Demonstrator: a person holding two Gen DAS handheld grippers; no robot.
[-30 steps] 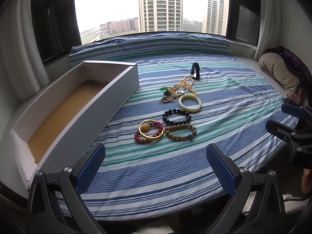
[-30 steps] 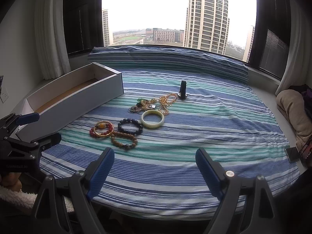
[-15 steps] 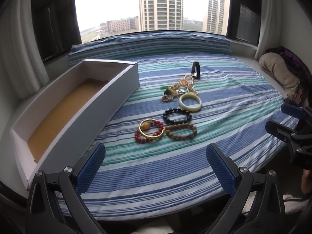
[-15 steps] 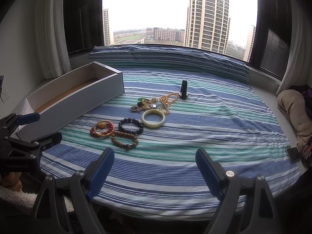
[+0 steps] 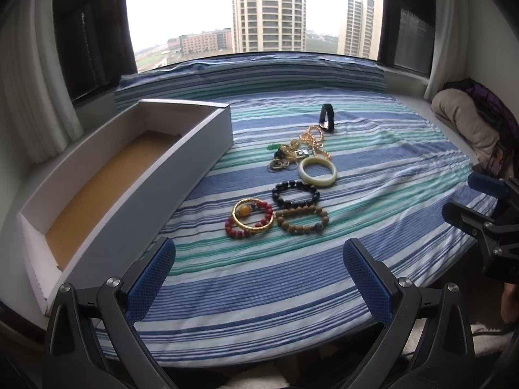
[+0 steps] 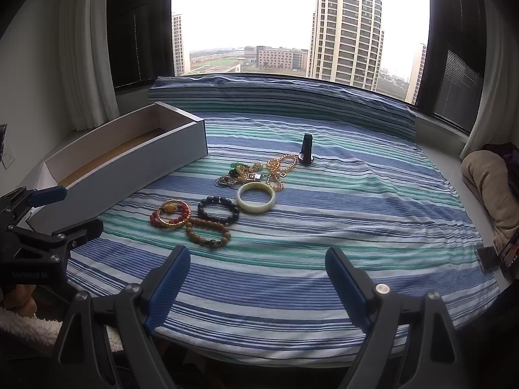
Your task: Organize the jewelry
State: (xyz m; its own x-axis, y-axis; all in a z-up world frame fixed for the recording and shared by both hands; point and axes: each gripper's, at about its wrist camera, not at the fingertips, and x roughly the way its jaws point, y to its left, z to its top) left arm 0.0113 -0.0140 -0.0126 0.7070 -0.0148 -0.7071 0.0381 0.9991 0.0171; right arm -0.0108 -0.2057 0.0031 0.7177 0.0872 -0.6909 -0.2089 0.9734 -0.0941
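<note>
Both grippers, left gripper and right gripper, wide open, empty. Bracelets clustered mid-bed beside box. Risk: overlapping, possibly tangled pieces drag neighbours when lifted.

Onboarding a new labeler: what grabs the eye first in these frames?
A cluster of jewelry mid-bed on the striped sheet: pale bangle, black bead bracelet, brown bead bracelet and a tangle of gold chains. To its left lies a long white box, nothing visible inside. Both the left gripper and right gripper hover open at the near edge.
</note>
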